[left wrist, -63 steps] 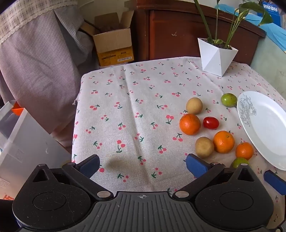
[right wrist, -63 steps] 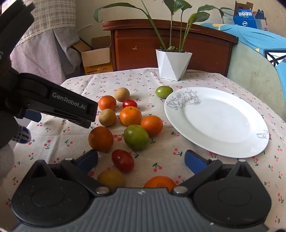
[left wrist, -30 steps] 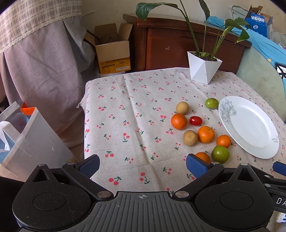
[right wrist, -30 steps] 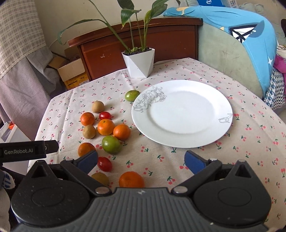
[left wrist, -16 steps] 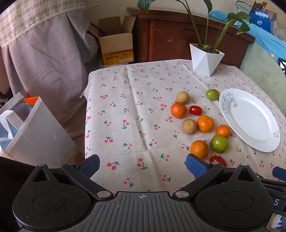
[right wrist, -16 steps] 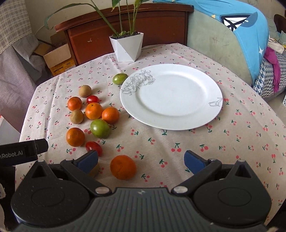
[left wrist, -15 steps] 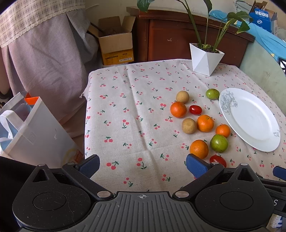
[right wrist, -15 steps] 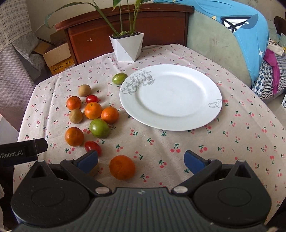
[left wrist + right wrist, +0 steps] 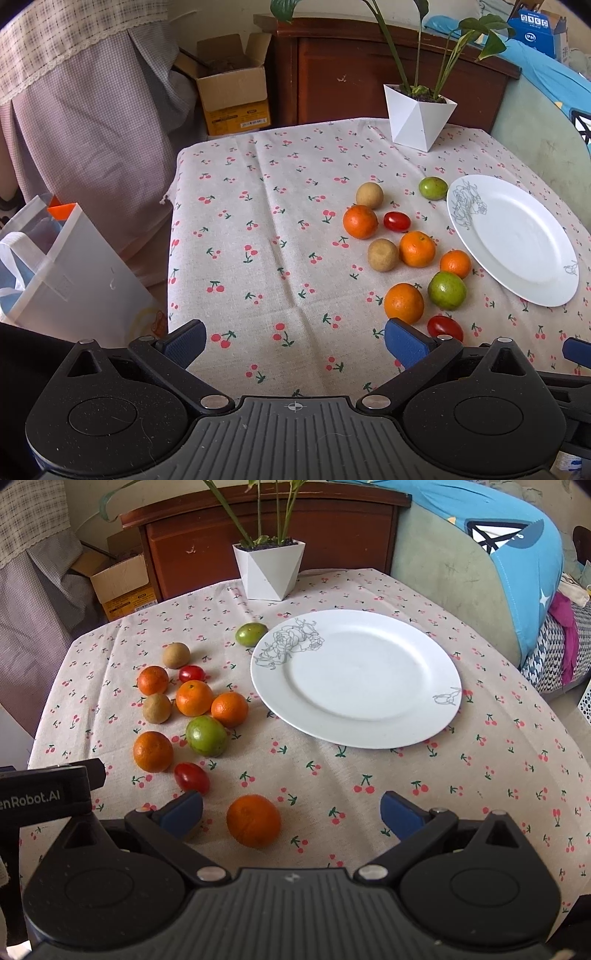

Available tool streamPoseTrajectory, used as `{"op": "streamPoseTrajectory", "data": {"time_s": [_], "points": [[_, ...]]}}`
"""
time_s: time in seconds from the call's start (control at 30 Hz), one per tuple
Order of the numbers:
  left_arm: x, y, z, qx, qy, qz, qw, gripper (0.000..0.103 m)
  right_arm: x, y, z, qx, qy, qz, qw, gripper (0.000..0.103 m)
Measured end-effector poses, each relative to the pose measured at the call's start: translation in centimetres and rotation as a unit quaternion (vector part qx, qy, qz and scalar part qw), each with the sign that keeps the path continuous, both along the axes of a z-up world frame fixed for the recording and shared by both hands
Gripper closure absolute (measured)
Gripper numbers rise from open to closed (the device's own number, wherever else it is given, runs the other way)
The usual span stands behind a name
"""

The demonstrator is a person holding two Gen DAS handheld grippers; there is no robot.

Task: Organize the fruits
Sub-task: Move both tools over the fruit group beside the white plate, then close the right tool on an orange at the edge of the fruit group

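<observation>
Several fruits lie loose on the cherry-print tablecloth [image 9: 266, 229], left of an empty white plate [image 9: 358, 679]: oranges [image 9: 194, 698], green fruits [image 9: 206, 736], red tomatoes [image 9: 191, 777] and brown round fruits [image 9: 157, 708]. One orange [image 9: 253, 820] lies nearest, just ahead of my right gripper [image 9: 291, 812], which is open and empty. My left gripper [image 9: 293, 339] is open and empty above the table's near edge, with an orange [image 9: 403, 303] and a tomato [image 9: 444, 328] by its right finger. The plate also shows in the left wrist view [image 9: 513, 236].
A white faceted plant pot [image 9: 269, 570] stands at the table's far edge. Behind are a wooden cabinet [image 9: 369, 81] and a cardboard box [image 9: 232, 96]. A white bag [image 9: 62, 269] sits on the floor left of the table. A cushioned seat with blue cloth [image 9: 498, 554] is to the right.
Both grippers have pulled back and risen from the table, so more of the fruits and plate show. In the last half second they barely moved. No fruit has moved.
</observation>
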State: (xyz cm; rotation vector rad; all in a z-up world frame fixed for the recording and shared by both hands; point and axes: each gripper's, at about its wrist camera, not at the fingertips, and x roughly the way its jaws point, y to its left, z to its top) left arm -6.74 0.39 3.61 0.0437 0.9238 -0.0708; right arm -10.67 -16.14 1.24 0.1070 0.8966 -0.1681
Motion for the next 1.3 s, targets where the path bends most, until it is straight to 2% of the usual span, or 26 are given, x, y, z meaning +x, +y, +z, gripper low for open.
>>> {"op": "streamPoseTrajectory", "data": {"time_s": [0.73,1.13,1.3], "points": [[-0.1,-0.2,0.3,-0.008,-0.005,-0.011,0.9999,0.0,-0.2,-0.2,0.1,0.003,-0.008,0.004,1.0,0.002],[-0.7,0.0,0.6,-0.022,-0.016,-0.02,0.9994,0.0,-2.0,-3.5,0.2,0.033,-0.022,-0.001,0.999,0.002],[-1.1,0.0,0.5,-0.027,-0.015,-0.025,0.9992,0.002,-3.1,-4.4,0.1,0.046,-0.028,0.012,0.998,0.007]]}}
